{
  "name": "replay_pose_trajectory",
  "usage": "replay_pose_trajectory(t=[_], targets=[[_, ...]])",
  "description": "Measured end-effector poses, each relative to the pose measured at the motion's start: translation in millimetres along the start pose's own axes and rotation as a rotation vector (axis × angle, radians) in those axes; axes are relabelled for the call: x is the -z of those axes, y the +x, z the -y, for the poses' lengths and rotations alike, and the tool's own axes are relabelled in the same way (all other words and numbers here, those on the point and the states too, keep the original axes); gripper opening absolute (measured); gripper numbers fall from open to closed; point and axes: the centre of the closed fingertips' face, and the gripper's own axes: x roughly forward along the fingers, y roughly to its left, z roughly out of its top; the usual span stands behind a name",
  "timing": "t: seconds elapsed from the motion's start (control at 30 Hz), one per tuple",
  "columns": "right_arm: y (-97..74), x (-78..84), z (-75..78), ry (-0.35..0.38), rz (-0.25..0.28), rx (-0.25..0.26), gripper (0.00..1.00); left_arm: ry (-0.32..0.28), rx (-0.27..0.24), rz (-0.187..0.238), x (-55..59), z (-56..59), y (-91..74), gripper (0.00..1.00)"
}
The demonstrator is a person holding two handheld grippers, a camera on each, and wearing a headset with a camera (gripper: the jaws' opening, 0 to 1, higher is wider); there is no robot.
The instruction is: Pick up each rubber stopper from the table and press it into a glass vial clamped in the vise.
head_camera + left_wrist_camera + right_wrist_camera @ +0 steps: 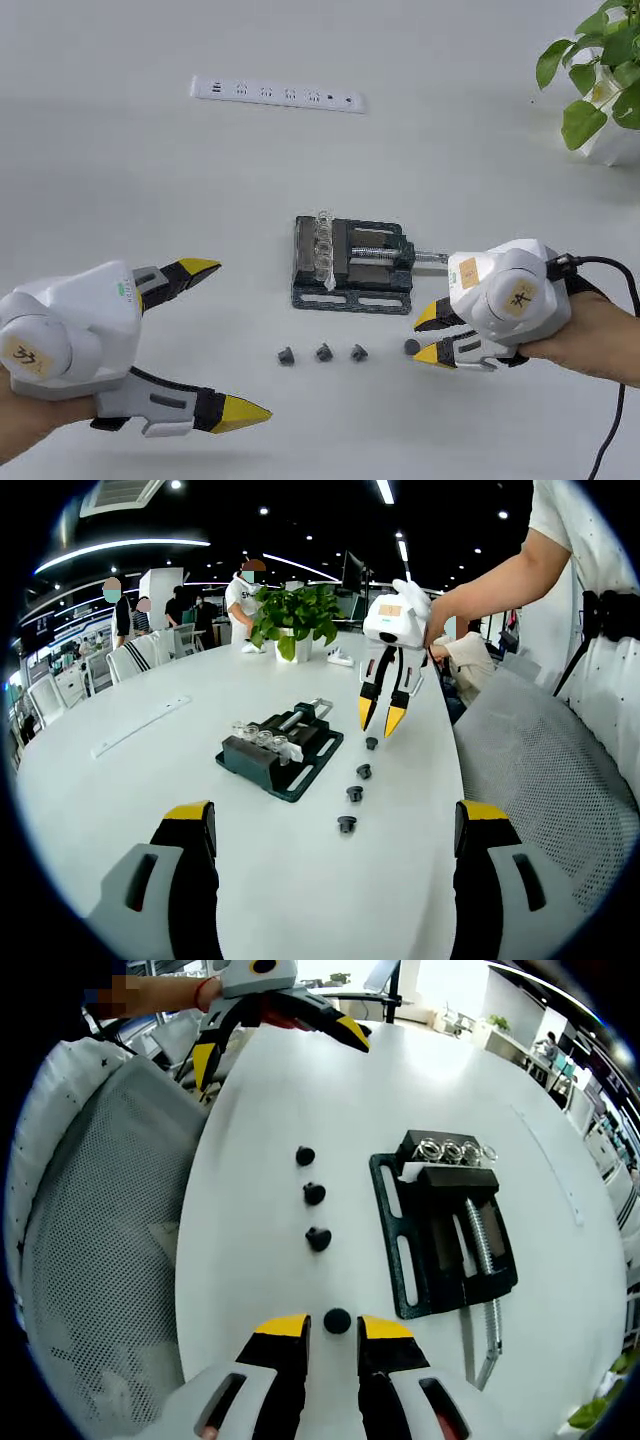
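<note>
Yellow-tipped left gripper point(225, 338) hangs at eight o'clock from the vise point(375, 270), jaws wide; three rubber stoppers point(323, 352) lie at its six o'clock; glass vials point(324, 245) sit clamped inside. Right gripper point(425, 336) holds narrow jaws around a fourth stopper point(412, 346) at four o'clock.

No word or number can be read with certainty. A tan sticker point(25, 357) on the rear of the left hand-held gripper point(240, 338) bears dark handwritten strokes, perhaps two digits, too blurred to tell. A small green mark point(127, 290) on its white shell is illegible. The right hand-held gripper point(420, 338) carries a larger tan label point(522, 297) with one handwritten, cross-like character, and a smaller tan label point(468, 272) with faint, unreadable marks.
</note>
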Motion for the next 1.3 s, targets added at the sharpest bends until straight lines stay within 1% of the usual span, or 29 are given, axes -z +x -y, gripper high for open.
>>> replay_pose_trajectory(t=[0.1,0.23,0.53,1.03,1.13,1.3], targets=[[4.1,1.7,-0.4,-0.031,-0.024,-0.004,0.14,-0.004,-0.002,0.003,-0.4,-0.2,0.3,0.99],[9.8,5.5,0.7,-0.053,-0.047,-0.014,0.13,-0.005,-0.004,0.003,0.3,-0.5,0.8,0.99],[10.1,7.1,-0.4,-0.08,-0.078,-0.028,0.11,-0.014,-0.006,0.01,0.0,0.3,1.5,0.99],[13.7,8.8,-0.2,-0.105,-0.094,-0.039,0.08,-0.024,-0.012,0.024,-1.8,-0.3,0.9,0.99],[14.1,9.1,-0.4,-0.105,-0.096,-0.041,0.08,-0.023,-0.01,0.022,-1.6,0.5,1.2,0.97],[15.2,9.4,-1.4,-0.108,-0.101,-0.044,0.08,-0.023,-0.006,0.022,-1.1,1.2,2.2,0.98]])
